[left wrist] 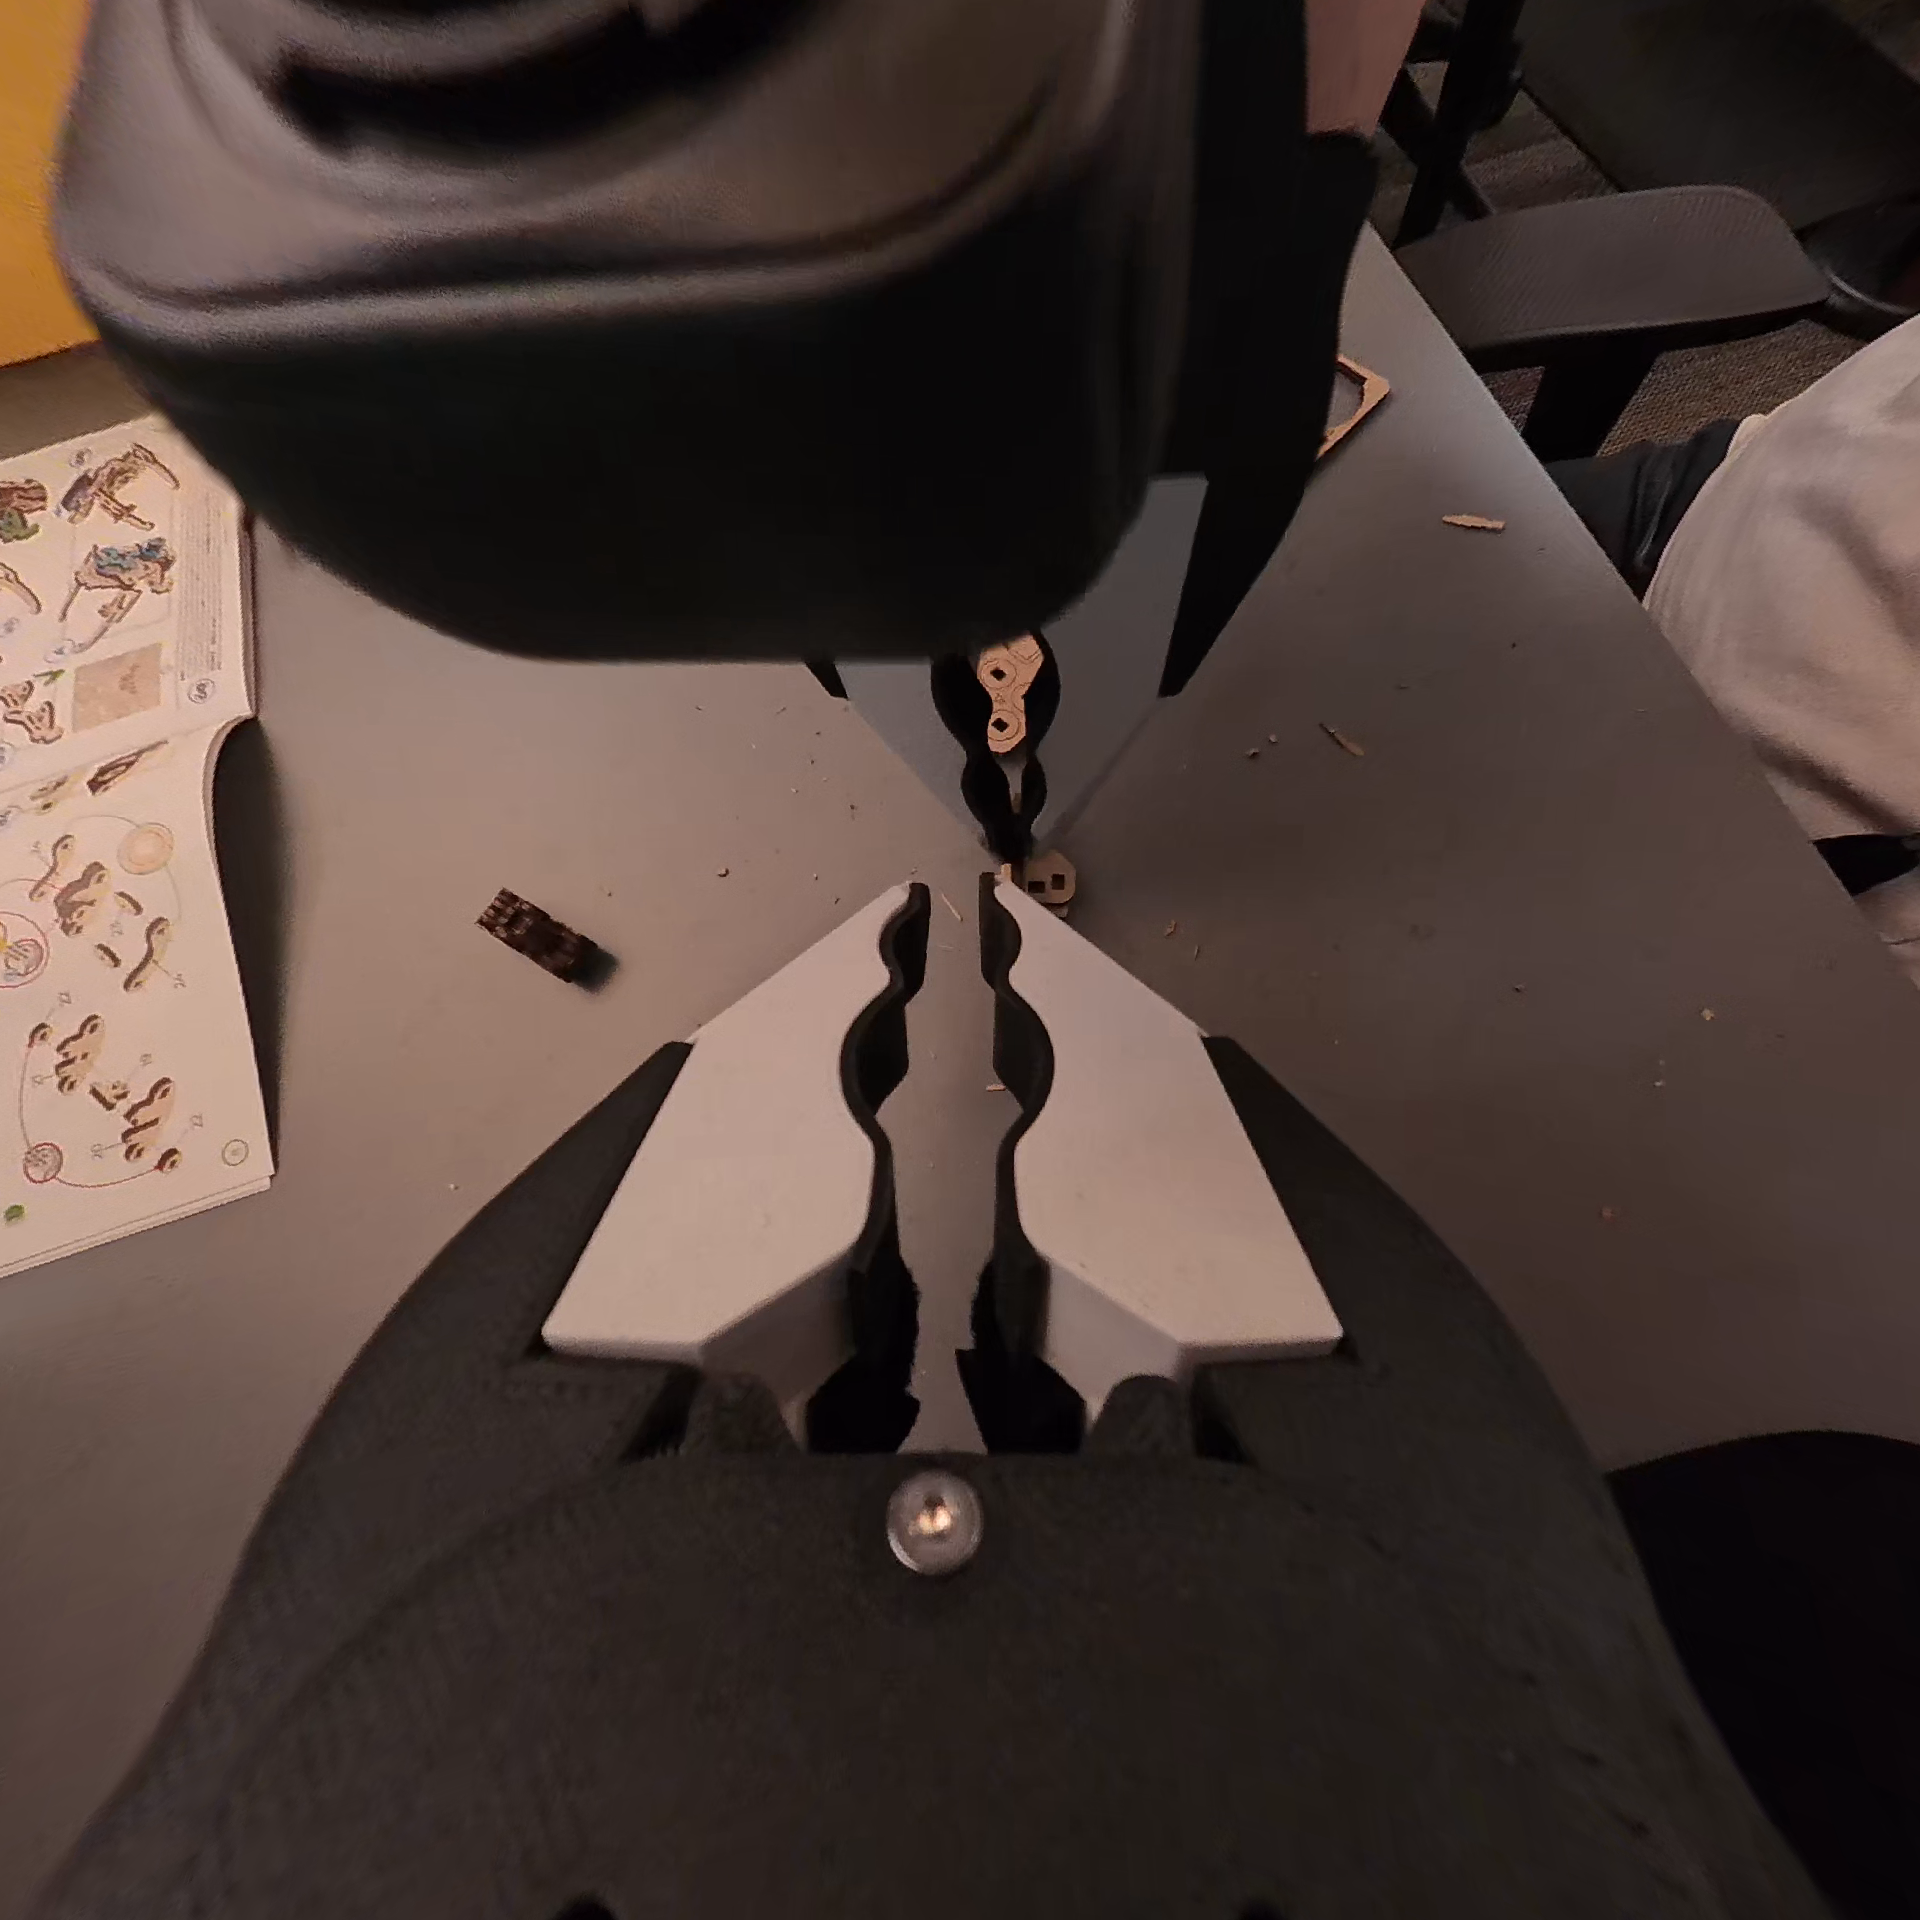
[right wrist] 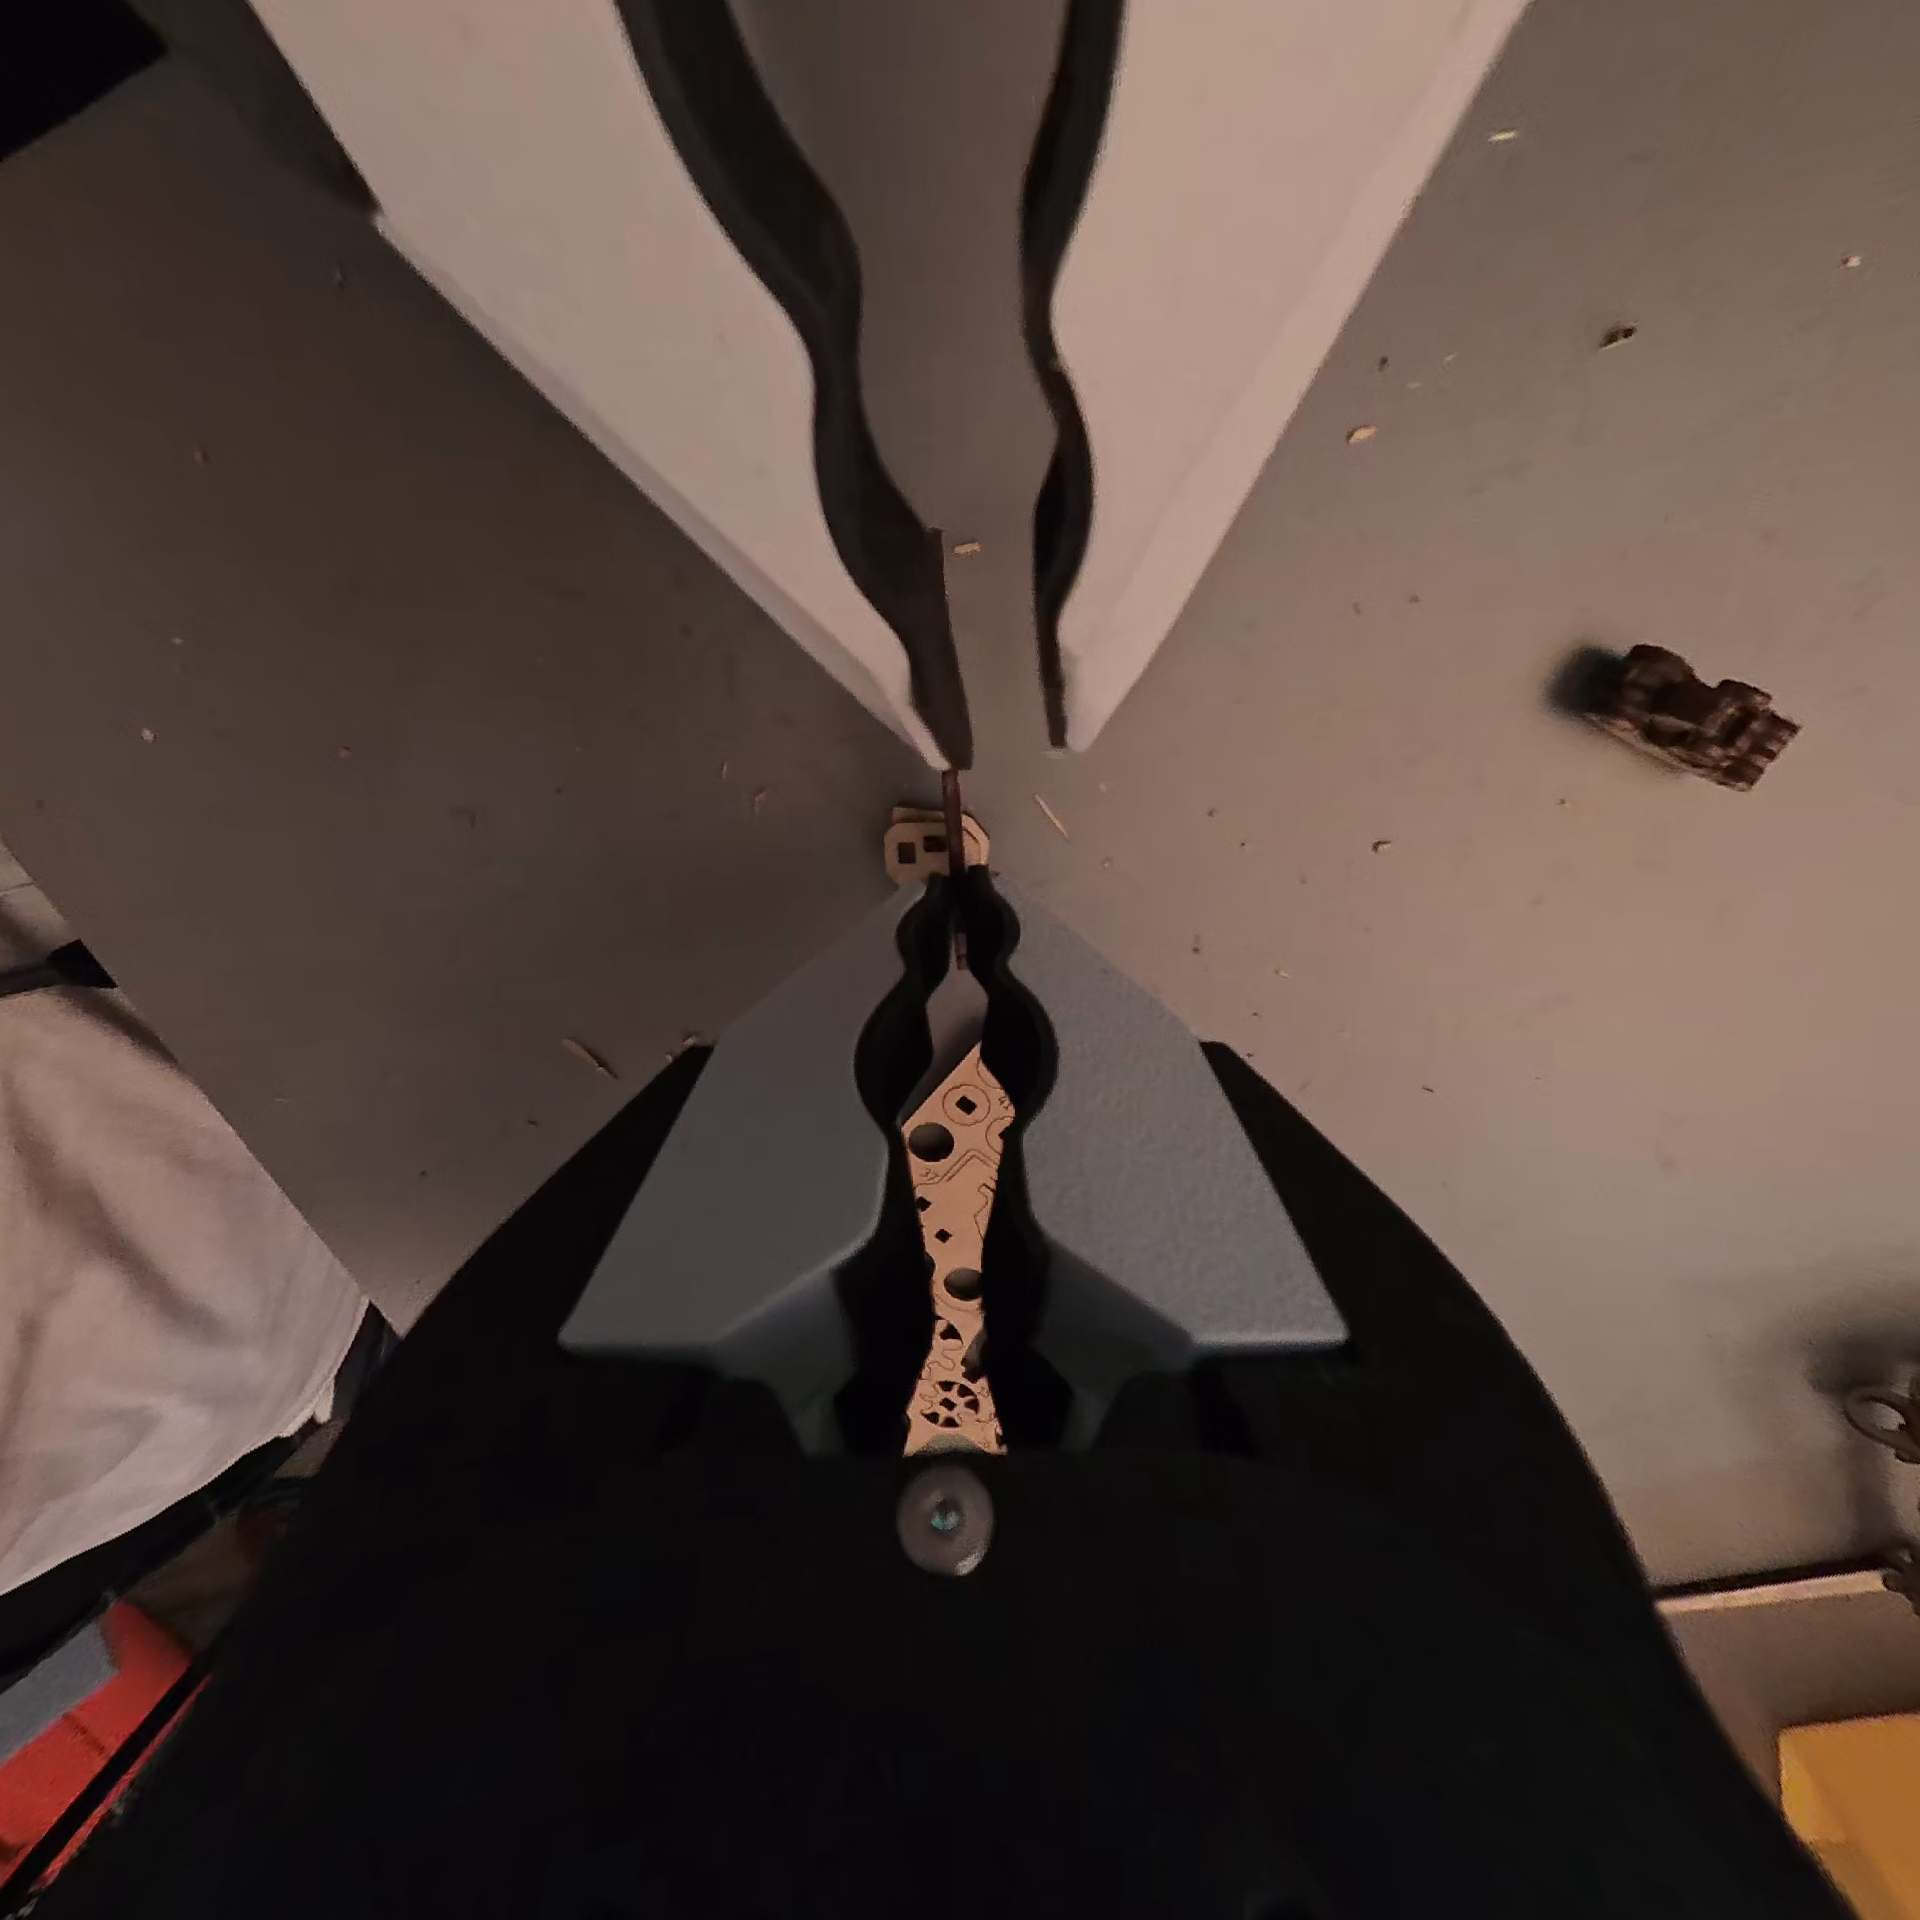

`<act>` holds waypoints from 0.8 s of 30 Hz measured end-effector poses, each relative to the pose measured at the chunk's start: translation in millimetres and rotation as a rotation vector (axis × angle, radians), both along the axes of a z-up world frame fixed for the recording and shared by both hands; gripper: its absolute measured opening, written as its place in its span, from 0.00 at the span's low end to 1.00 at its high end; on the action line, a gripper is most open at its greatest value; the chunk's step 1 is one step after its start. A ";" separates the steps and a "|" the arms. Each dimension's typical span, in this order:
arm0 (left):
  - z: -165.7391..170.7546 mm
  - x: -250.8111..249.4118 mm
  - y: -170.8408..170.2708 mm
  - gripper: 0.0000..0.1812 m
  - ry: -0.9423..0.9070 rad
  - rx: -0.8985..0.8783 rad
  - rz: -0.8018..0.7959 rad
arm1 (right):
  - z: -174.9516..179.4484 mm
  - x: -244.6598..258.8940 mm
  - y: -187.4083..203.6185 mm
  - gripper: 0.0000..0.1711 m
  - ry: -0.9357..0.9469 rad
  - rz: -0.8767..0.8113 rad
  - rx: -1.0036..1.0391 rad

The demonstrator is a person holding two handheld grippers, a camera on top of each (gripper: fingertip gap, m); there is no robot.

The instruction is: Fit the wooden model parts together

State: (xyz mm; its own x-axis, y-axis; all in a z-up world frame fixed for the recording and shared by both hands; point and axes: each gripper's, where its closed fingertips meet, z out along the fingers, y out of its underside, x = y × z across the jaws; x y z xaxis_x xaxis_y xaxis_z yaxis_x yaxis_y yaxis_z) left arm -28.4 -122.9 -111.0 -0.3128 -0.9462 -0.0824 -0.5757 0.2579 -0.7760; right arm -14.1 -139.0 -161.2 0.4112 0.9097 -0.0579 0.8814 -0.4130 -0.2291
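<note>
My right gripper [right wrist: 956,885] is shut on a flat wooden plate [right wrist: 954,1195] engraved with gears, held on edge. The plate's thin front edge pokes past the fingertips and meets a small wooden piece [right wrist: 906,847] with square holes on the grey table [right wrist: 416,623]. I cannot tell whether the two are joined. My left gripper [left wrist: 951,896] faces it tip to tip, slightly open and empty, just short of the small piece [left wrist: 1049,883]. In the left wrist view the right gripper [left wrist: 1006,842] comes in from above, with the plate [left wrist: 1003,696] between its pads.
An open instruction booklet [left wrist: 114,831] lies at the table's left. A small dark wooden block [left wrist: 540,940] lies near it, also seen in the right wrist view [right wrist: 1683,717]. A cut-out wooden sheet [left wrist: 1356,400] lies further back. Wood chips are scattered. A person in white [left wrist: 1787,644] sits at the right. The grippers' ends are close to 6 cm from one another. The small dark wooden block [left wrist: 540,940] lies around 11 cm away from my left fingertips. It turns up in the right wrist view [right wrist: 1688,701] as well.
</note>
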 end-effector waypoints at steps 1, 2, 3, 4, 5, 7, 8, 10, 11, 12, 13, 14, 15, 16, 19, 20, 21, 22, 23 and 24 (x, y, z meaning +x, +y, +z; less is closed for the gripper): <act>0.5 0.1 -0.1 0.04 -0.001 0.002 0.000 | -0.1 -0.1 0.0 0.01 0.000 0.000 0.003; 1.2 0.1 -0.2 0.04 -0.003 0.003 -0.001 | -0.1 -0.2 0.1 0.01 0.006 -0.001 0.008; 2.1 0.1 -0.1 0.04 -0.006 0.003 0.000 | -0.2 -0.3 0.1 0.01 0.017 -0.008 0.009; 3.1 0.0 0.1 0.04 -0.009 0.003 0.001 | -0.2 -0.5 0.1 0.02 0.027 -0.014 0.011; 4.3 -0.2 0.1 0.04 -0.013 0.002 0.002 | -0.2 -0.7 0.2 0.01 0.034 -0.018 0.017; 6.9 -0.6 0.3 0.04 -0.022 -0.003 0.004 | 0.0 -1.1 0.4 0.02 0.045 -0.025 0.033; 8.2 -1.0 0.8 0.05 -0.026 -0.003 0.006 | 0.2 -1.1 0.3 0.02 0.051 -0.026 0.043; 11.6 -0.9 1.8 0.07 -0.037 -0.006 0.013 | 0.6 -2.0 1.3 0.02 0.071 -0.036 0.070; 13.6 -0.6 1.9 0.08 -0.044 -0.010 0.016 | 1.1 -2.0 1.4 0.02 0.093 -0.057 0.065; 15.5 -0.5 2.0 0.09 -0.049 -0.012 0.018 | 1.5 -2.3 1.6 0.02 0.119 -0.085 0.047; 17.1 -0.5 2.3 0.11 -0.052 -0.013 0.021 | 2.1 -3.0 2.1 0.01 0.151 -0.112 0.026; 18.8 -0.7 2.3 0.12 -0.056 -0.013 0.023 | 3.7 -5.4 0.7 0.01 0.195 -0.137 -0.006; 20.6 -1.1 2.1 0.13 -0.062 -0.012 0.023 | 6.5 -7.7 -1.4 0.01 0.235 -0.161 -0.043; 22.9 -1.4 2.3 0.14 -0.070 -0.009 0.024 | 11.6 -9.0 -0.3 0.02 0.271 -0.185 -0.059; 33.9 -2.2 -0.2 0.16 -0.107 -0.018 0.016 | 32.7 -9.3 3.5 0.02 0.380 -0.251 -0.114; 38.3 -2.5 -0.7 0.16 -0.119 -0.020 0.016 | 38.9 -9.2 2.6 0.01 0.416 -0.273 -0.163; 42.4 -3.2 -1.1 0.17 -0.129 -0.020 0.017 | 43.8 -8.2 2.0 0.01 0.452 -0.302 -0.214; 46.8 -4.1 -1.5 0.17 -0.138 -0.017 0.017 | 49.0 -7.6 1.1 0.01 0.495 -0.331 -0.276; 51.8 -5.1 -1.8 0.18 -0.150 -0.014 0.019 | 56.4 -8.5 -0.3 0.01 0.561 -0.356 -0.347; 57.8 -6.1 -2.7 0.19 -0.167 -0.011 0.018 | 66.8 -10.6 -1.2 0.02 0.654 -0.380 -0.423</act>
State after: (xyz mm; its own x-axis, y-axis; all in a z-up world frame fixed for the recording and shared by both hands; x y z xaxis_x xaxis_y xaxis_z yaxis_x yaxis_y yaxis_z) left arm -34.5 -125.6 -53.2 -0.2783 -0.9528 -0.1210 -0.4433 0.2391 -0.8639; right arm -24.7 -140.1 -94.3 0.4490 0.5657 -0.6917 0.4111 -0.8181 -0.4022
